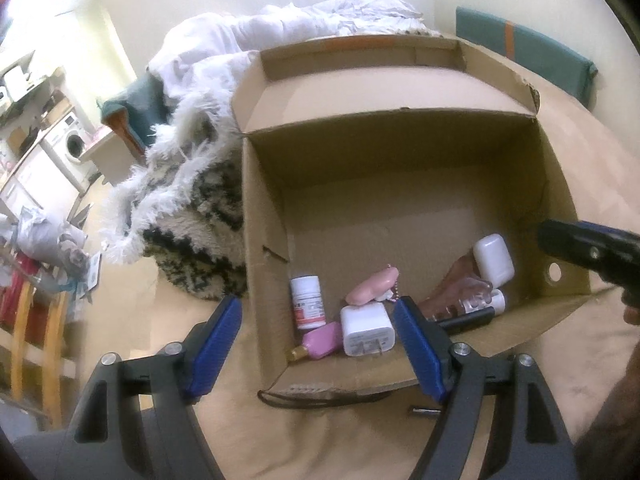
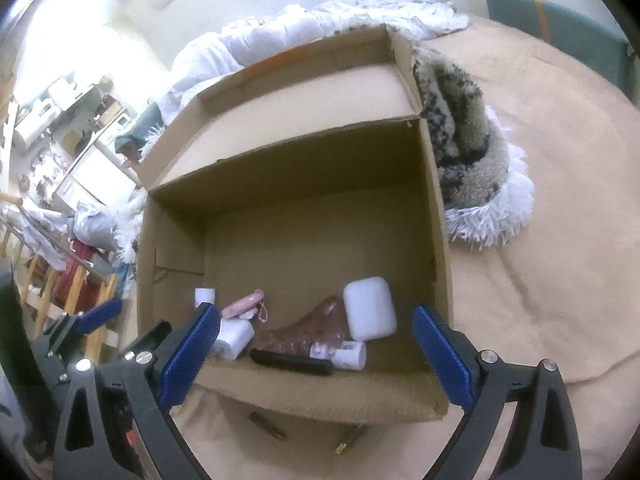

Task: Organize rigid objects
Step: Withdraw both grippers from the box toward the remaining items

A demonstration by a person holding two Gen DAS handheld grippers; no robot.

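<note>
My left claw [image 1: 318,334] stands wide with nothing between its ribbed blue pads, tilted down over the near rim of the open cardboard box [image 1: 400,160]. The box is plain corrugated brown, square, flaps up, resting on a tan blanket [image 1: 592,184]. Reading its floor from the left: one white pill bottle [image 1: 306,300] with a red-striped label, lying on its side; one small pink bottle [image 1: 320,340] with a gold cap, glossy and flat; one white charger cube [image 1: 367,330], hard plastic, prongs toward me, sitting just ahead of the pads and between them; one pink rounded keychain charm [image 1: 370,288] on a bead chain behind it; one clear pinkish glass piece [image 1: 460,284] — shape hard to make out; one black stick-like thing [image 1: 468,320]; one small white-capped bottle [image 1: 494,300]; one smooth white rounded case [image 1: 494,260].

My right claw [image 2: 316,336] is spread as wide as it goes, holding nothing — the white case lies between its pads, lower down in the box, and the black stick just below that. Two small brass-coloured pieces [image 2: 268,426] lie on the blanket outside the near wall. A shaggy cream-and-dark rug [image 2: 468,140] is heaped beside the box.
</note>
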